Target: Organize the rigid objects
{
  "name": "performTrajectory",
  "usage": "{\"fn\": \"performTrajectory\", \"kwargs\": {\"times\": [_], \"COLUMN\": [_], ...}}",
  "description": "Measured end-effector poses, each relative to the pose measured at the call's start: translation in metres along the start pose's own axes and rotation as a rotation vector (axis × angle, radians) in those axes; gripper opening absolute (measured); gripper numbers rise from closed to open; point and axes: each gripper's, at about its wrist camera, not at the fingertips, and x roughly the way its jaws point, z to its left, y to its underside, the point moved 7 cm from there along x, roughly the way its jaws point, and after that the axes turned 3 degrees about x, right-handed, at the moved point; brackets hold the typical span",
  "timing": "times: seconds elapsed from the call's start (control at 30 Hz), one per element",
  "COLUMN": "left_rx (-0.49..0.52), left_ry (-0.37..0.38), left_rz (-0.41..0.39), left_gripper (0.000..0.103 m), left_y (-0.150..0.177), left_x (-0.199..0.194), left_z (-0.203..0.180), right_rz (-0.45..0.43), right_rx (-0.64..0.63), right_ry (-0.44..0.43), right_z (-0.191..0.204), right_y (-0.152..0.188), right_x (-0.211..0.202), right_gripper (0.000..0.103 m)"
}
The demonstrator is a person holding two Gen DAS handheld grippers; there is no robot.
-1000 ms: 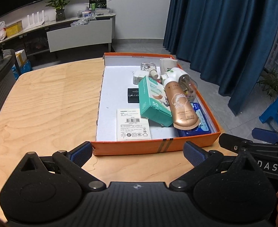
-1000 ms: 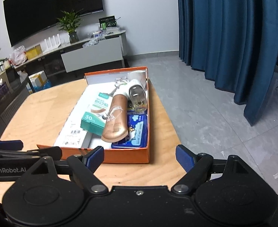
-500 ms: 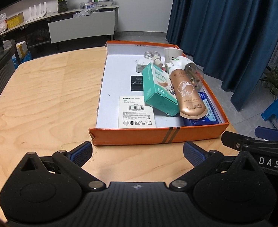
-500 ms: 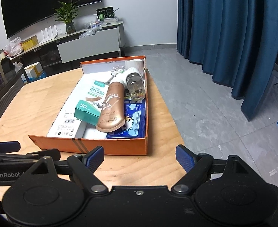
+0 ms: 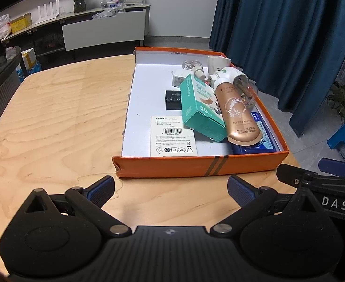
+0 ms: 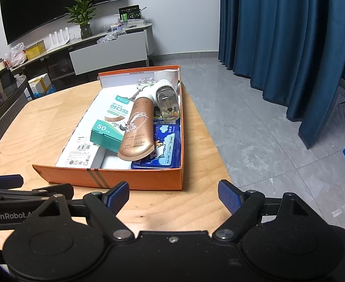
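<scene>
Orange cardboard box [image 5: 196, 166]: shallow, white inside, open-topped, resting on the pale plywood table [image 5: 54, 117] toward its right edge.
Left gripper [image 5: 171, 190]: black with blue pads, jaws spread wide, holding nothing, hovering over the table just short of the box's near wall.
Right gripper [image 6: 173, 193]: same build, jaws spread wide and empty, near the box's near right corner.
Copper hand-cream tube [image 5: 237, 115]: lying on top of the pile in the right half of the box, white cap toward the far end, leaning on the teal carton.
Teal and white cardboard carton [image 5: 200, 108]: tilted, just left of the tube, touching it.
Blue flat packet [image 6: 165, 145]: lying under the tube at the near right corner.
Clear plastic bottle [image 6: 167, 103]: lying along the right wall, beside the tube's cap.
White labelled flat box [image 5: 172, 136]: lying flat near the near wall, left of the carton.
Small black square box [image 5: 172, 96]: flat on the box floor, farther back.
Far end of box: small white and clear items, too cluttered to tell apart.
</scene>
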Motion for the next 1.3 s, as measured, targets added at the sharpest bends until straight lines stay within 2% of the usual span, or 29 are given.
{"fn": "performTrajectory", "kwargs": {"times": [1.3], "left_rx": [0.017], "left_ry": [-0.008], "left_rz": [-0.004], "left_gripper": [0.103], "left_y": [-0.0007], "left_x": [-0.0011], "left_z": [0.0004], "right_rz": [0.001], "right_rx": [-0.006], "right_ry": [0.011], "right_z": [0.0019], "right_y": [0.0009], "right_x": [0.0017], "right_gripper": [0.097]}}
